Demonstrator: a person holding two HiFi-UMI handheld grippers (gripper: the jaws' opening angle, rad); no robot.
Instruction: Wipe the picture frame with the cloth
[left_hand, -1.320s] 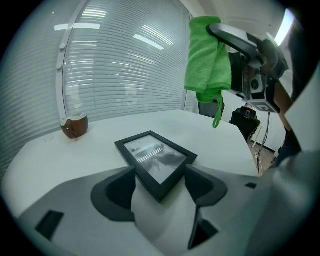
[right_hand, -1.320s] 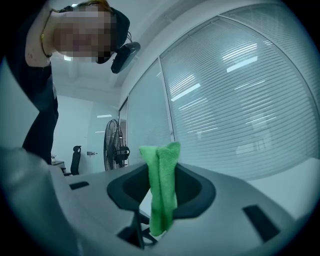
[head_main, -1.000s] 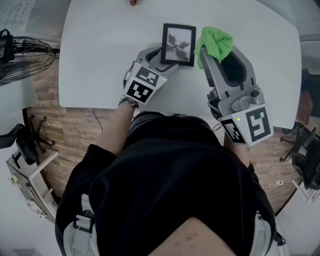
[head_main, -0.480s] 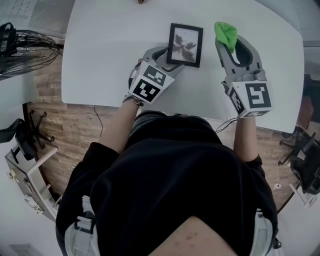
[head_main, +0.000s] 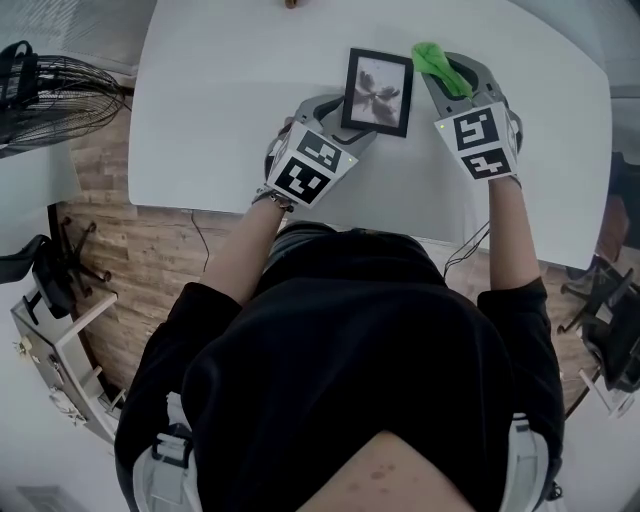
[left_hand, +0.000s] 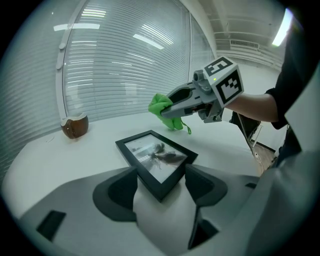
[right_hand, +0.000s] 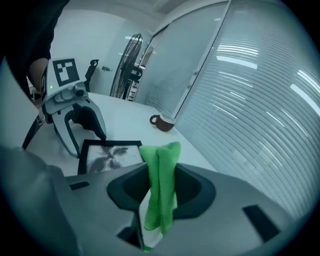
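L gripper (head_main: 348, 122) sits at the near-left corner of the picture frame (head_main: 380, 92), which lies flat, face up, at the middle of the white table (head_main: 220, 110). In the left gripper view that corner is between the jaws (left_hand: 160, 182) – narrow gap, both pads against the black frame (left_hand: 156, 159) edges, so it's pinned there.

R gripper (head_main: 452, 70) is over the table's far right, jaws closed tight on the green cloth (head_main: 437, 62). In the right gripper view the cloth (right_hand: 161, 190) is folded, sticking up past the jaws w/ a tail hanging below. The cloth (left_hand: 165, 109) is just beside the frame's far-right corner – can't tell if it touches.

A brown cup (left_hand: 75, 126) stands near the table's far edge, well apart from the frame. A fan (head_main: 50, 85) is on the floor, left of the table.
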